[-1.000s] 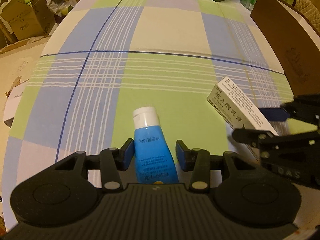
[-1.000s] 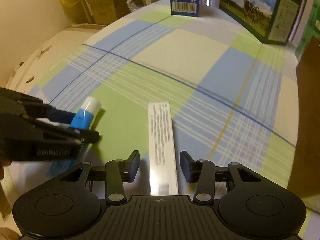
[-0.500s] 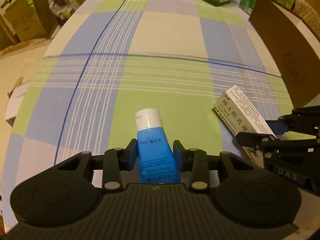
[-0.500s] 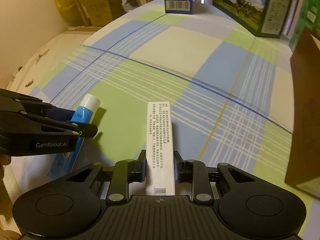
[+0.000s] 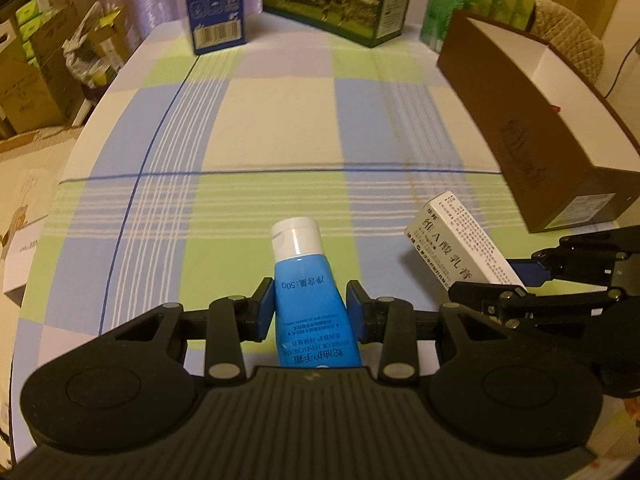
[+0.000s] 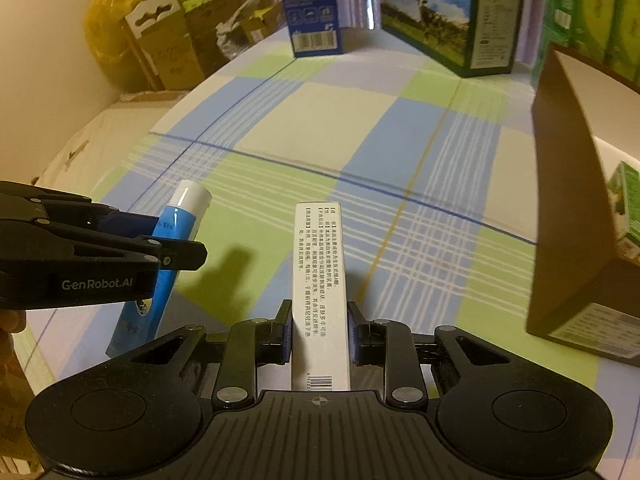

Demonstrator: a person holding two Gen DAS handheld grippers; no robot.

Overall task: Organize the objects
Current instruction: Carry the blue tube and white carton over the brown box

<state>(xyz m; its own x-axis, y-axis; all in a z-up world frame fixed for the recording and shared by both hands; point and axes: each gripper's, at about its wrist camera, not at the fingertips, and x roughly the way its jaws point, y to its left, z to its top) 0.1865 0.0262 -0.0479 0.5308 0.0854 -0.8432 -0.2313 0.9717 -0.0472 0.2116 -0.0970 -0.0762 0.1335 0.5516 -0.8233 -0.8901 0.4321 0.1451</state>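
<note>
Clamping a blue hand-cream tube [image 5: 308,296] across its body, the left gripper [image 5: 310,312] carries it cap-forward, tilted up off the checked tablecloth [image 5: 280,120]. Just beside it, the right gripper [image 6: 319,330] is closed on a long white carton [image 6: 318,280], pinched near its barcode end so most of its length sticks out ahead. Both items are gripped low, which leaves their front ends free to go in first. That suits the likely goal: the brown open-topped box [image 5: 532,128] sits at the right of the table, near the carton, and a green package [image 6: 624,208] already lies inside it. Farther back, a blue carton [image 5: 214,4] and a milk case [image 5: 336,0] stand well apart from the action, seemingly not involved.
</note>
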